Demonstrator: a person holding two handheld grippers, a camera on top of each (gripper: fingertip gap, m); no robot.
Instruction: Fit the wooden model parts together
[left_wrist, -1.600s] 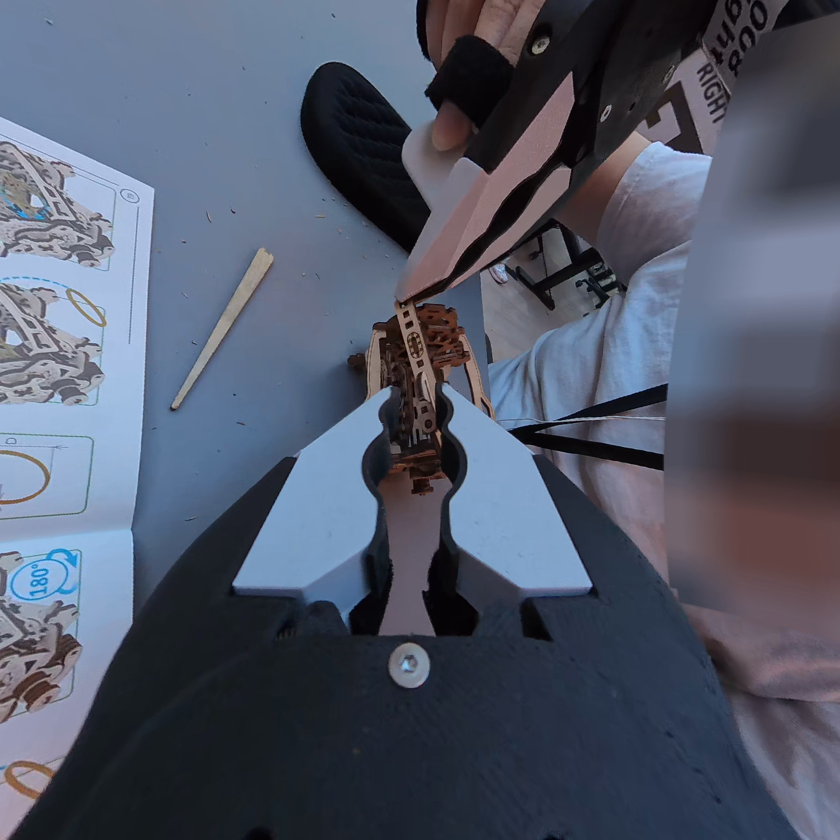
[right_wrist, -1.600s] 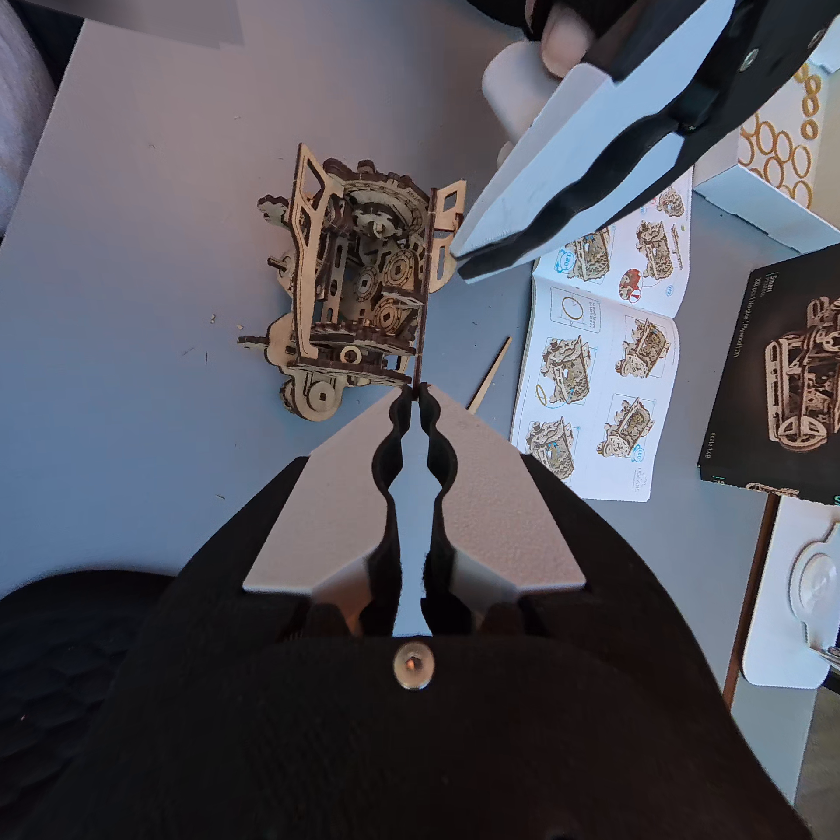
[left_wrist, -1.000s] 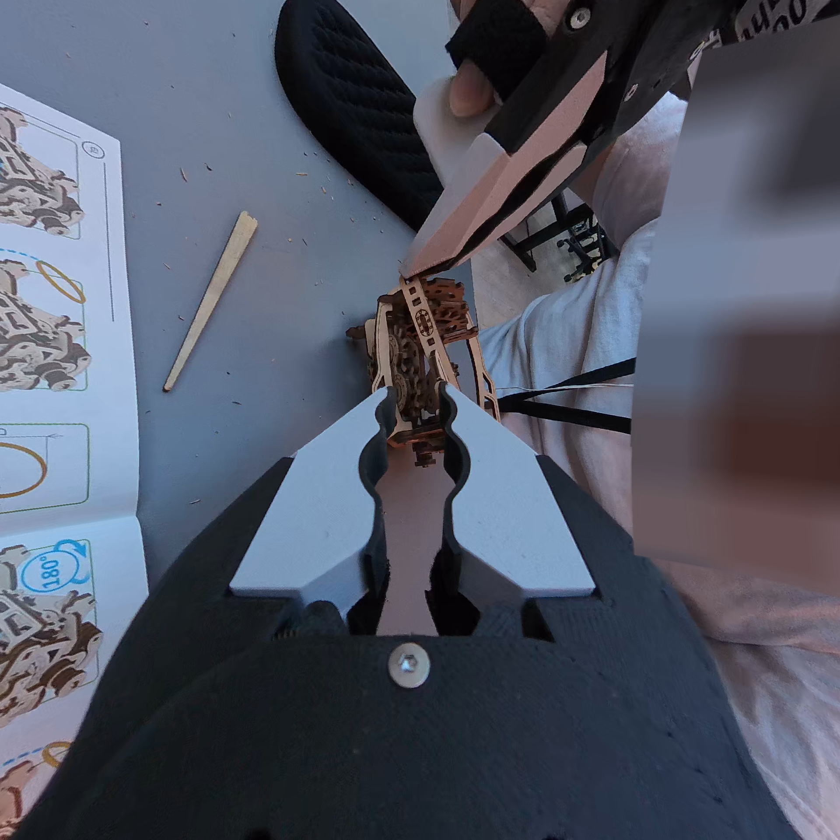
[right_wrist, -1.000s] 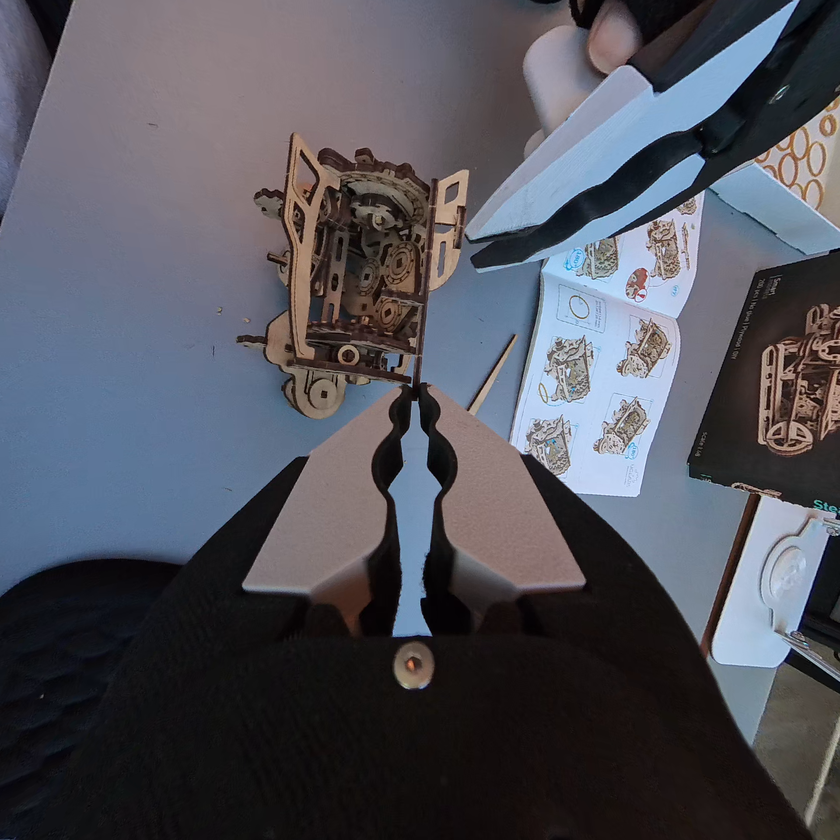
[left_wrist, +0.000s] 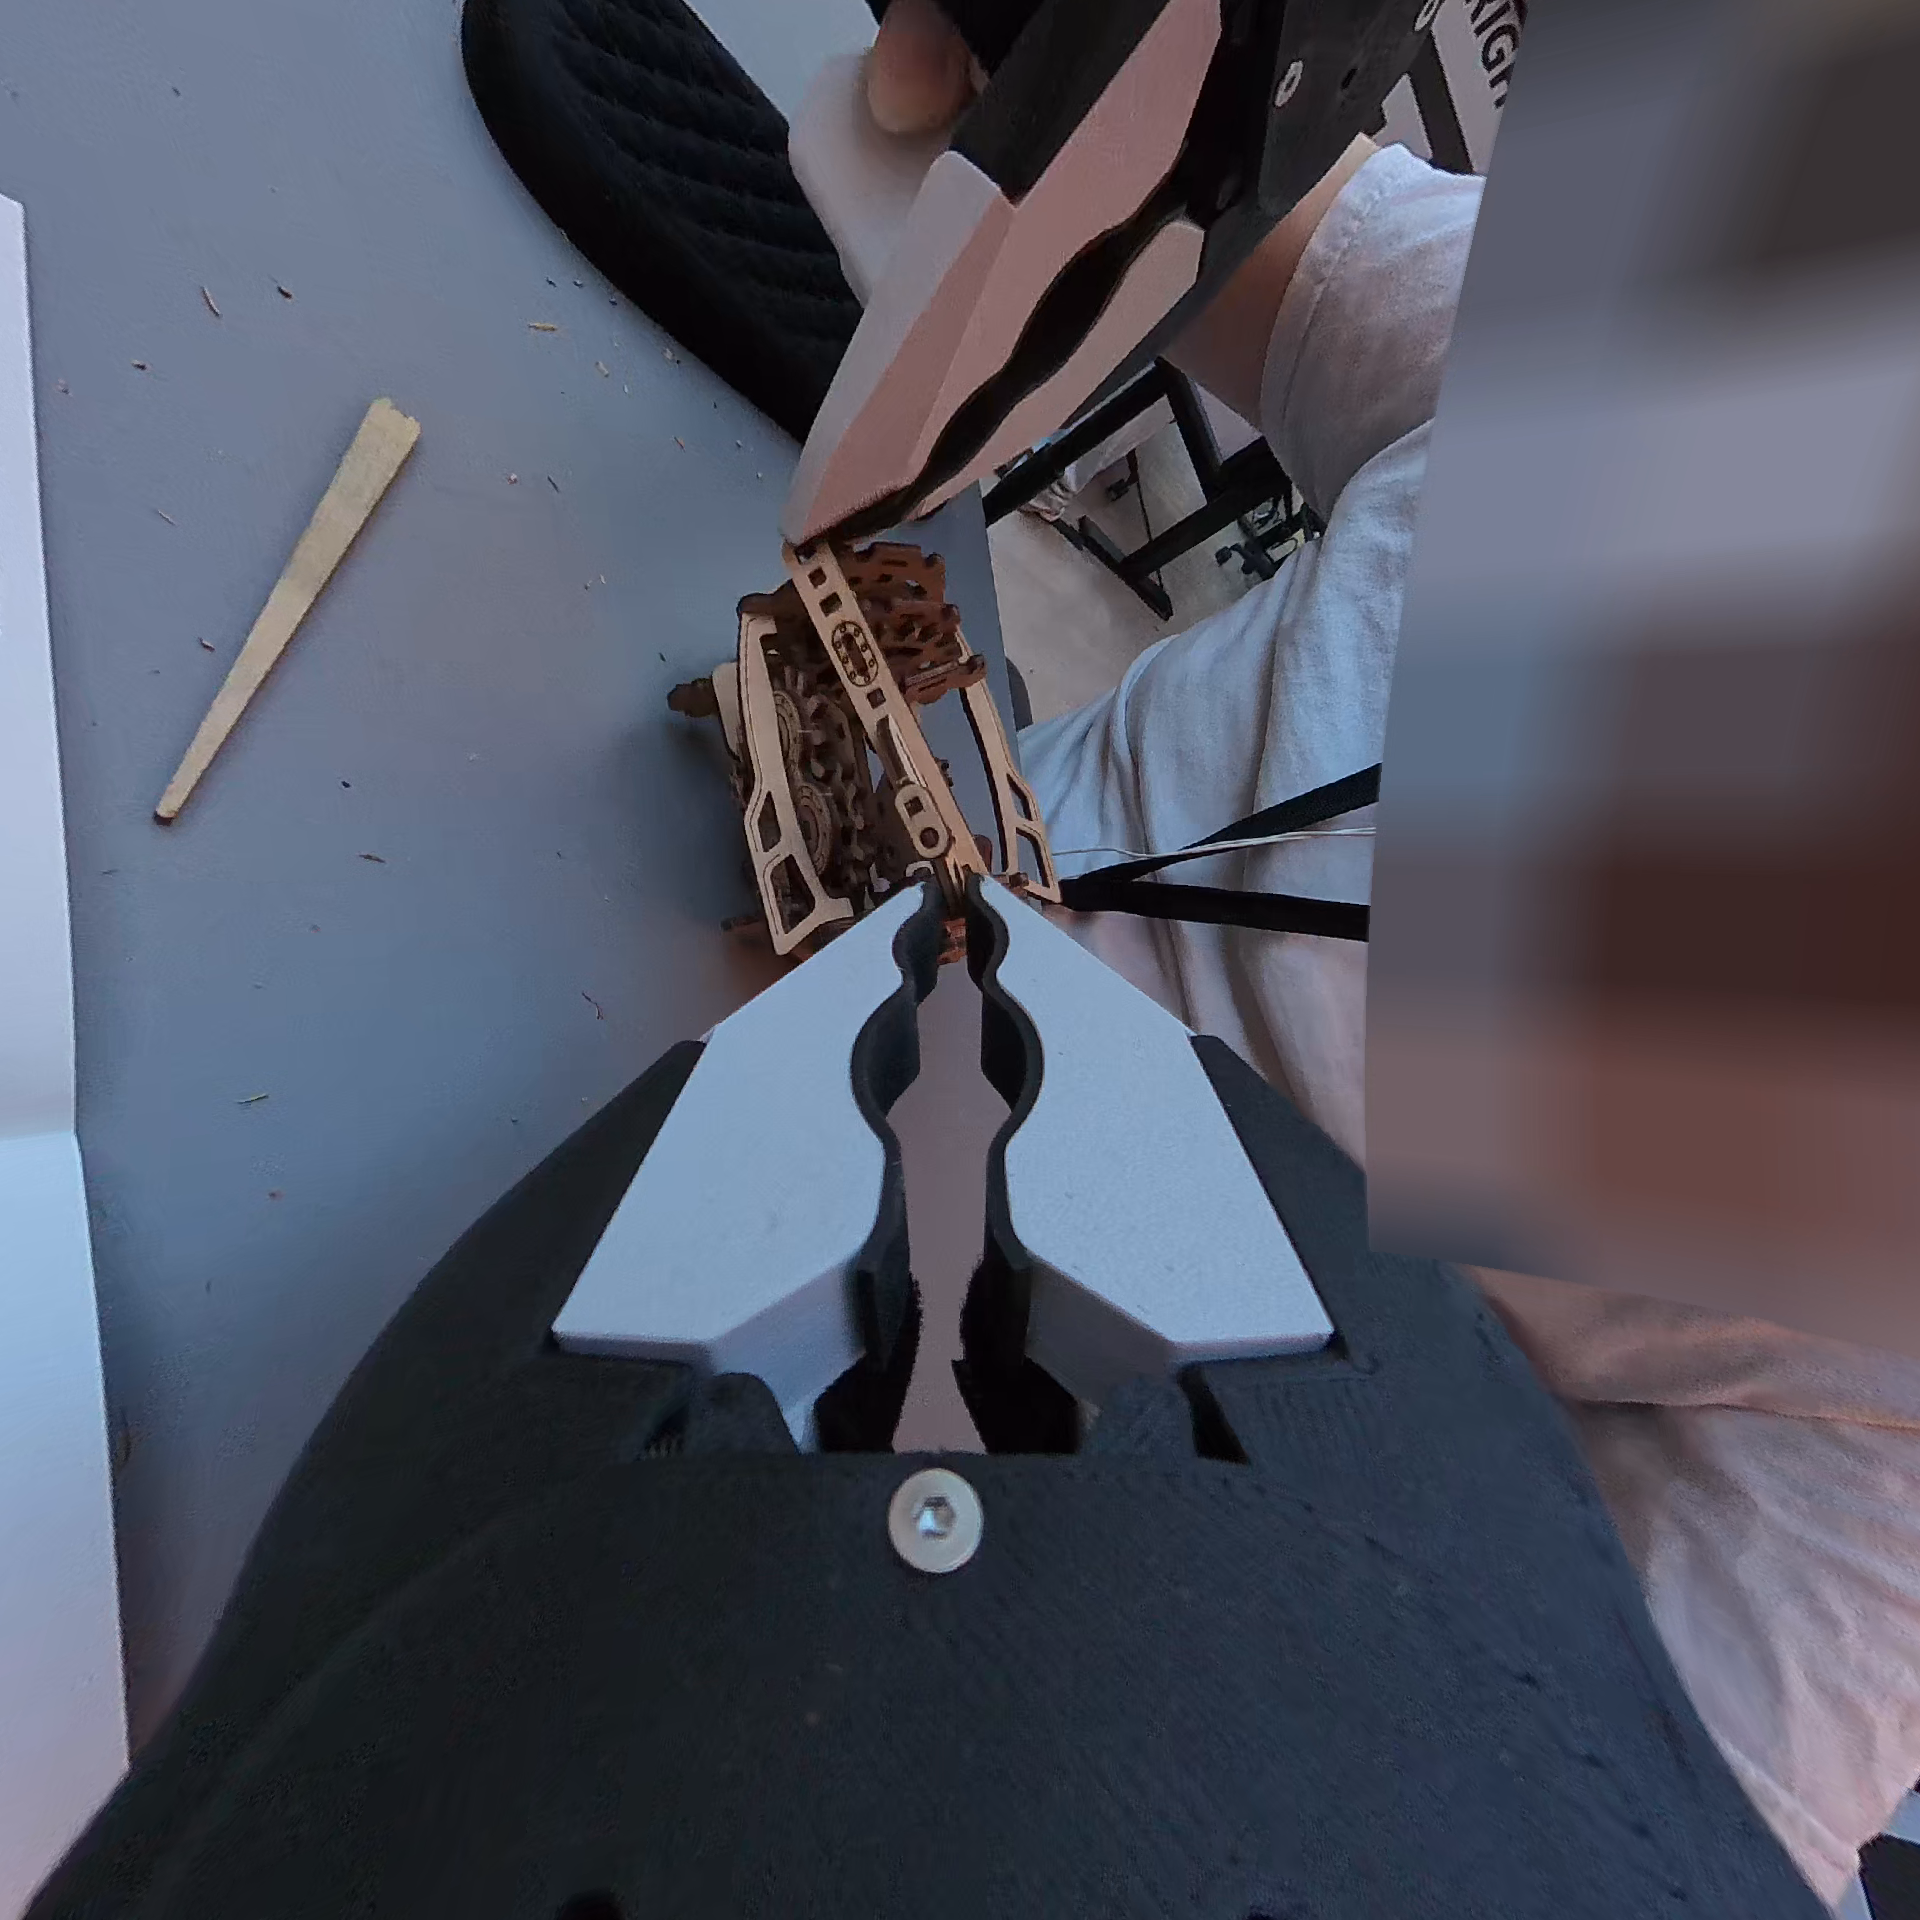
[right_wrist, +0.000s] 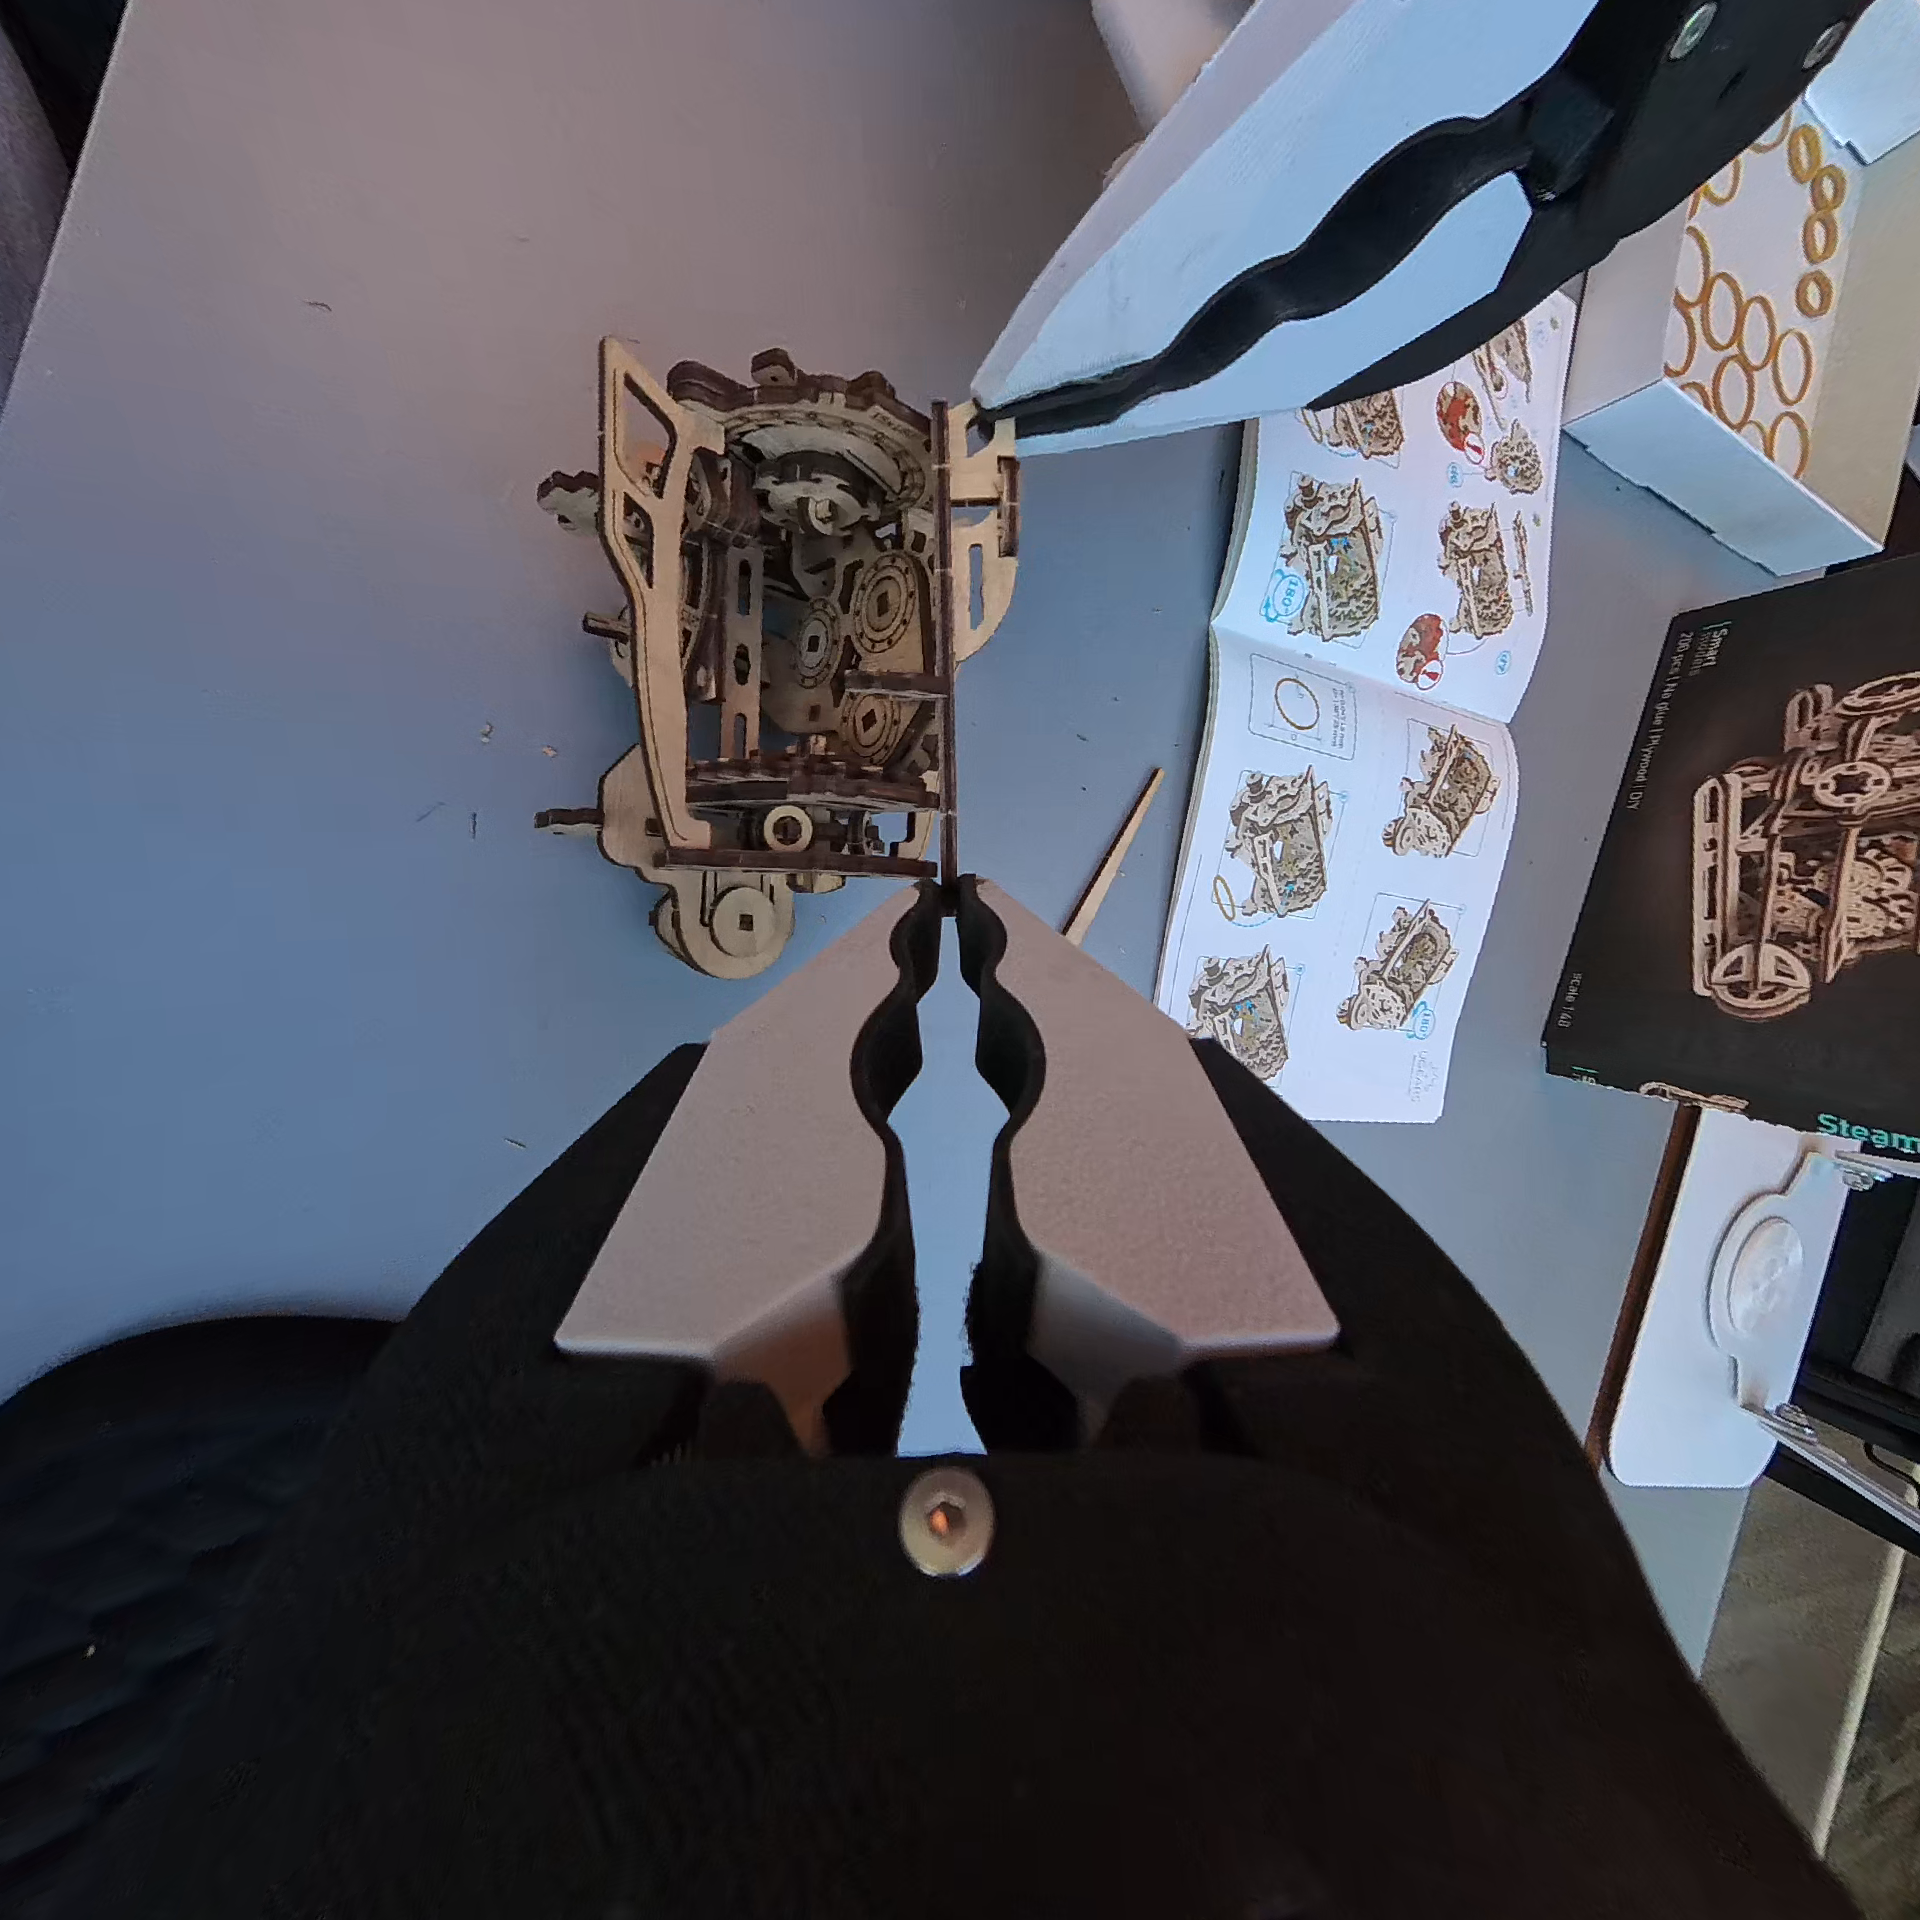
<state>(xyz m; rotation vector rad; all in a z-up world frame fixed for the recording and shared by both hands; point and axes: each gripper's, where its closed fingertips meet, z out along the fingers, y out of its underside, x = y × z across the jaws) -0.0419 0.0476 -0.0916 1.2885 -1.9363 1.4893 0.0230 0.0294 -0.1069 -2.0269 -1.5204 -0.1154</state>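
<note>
Wooden model (right_wrist: 790, 644): laser-cut plywood, pale faces, dark scorched edges, gears and slotted frames; lies on the matt grey worktop (right_wrist: 312, 520). Flat perforated strip (left_wrist: 868, 686): one end nipped in the left gripper (left_wrist: 948, 894), jaws nearly closed; the other in the right gripper (right_wrist: 943, 896), jaws pinched tight. A second ago the left jaws stood wider, straddling the model. Both grippers converge on the model from opposite ends. Tapered wooden stick (left_wrist: 291, 603) lies left of the model.
</note>
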